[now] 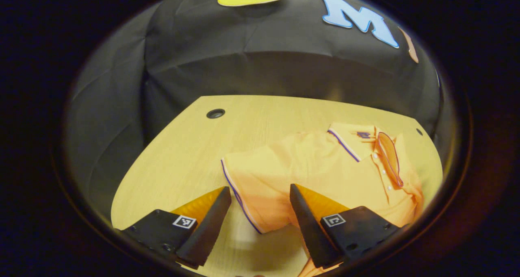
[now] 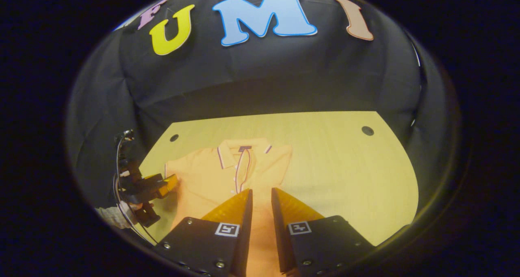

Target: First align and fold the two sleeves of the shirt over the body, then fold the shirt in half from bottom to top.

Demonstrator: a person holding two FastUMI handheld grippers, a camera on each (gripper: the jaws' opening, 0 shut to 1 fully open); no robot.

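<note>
Now, in the left gripper view, the left gripper is hovering with its jaws spread wide over the near edge of the wooden table. An orange polo shirt is lying flat on that table, spreading from the centre toward three o'clock. Its collar is sitting near two o'clock, and the button placket is running down from it toward four o'clock. One short sleeve, edged with a dark stripe, is reaching out toward six o'clock, its cuff lying in the gap between the two fingers; neither finger is pressing on it. A dark round hole is showing in the tabletop at about eleven o'clock.

In the right gripper view, the right gripper is hanging above the shirt's body, its fingers standing a narrow gap apart with orange cloth showing between them; whether they are pinching the cloth I cannot tell. The shirt is lying left of centre, collar pointing to twelve o'clock. At nine o'clock the other gripper, held in a hand, is sitting just beside the sleeve on that side. Another hole is marking the table toward two o'clock.
</note>
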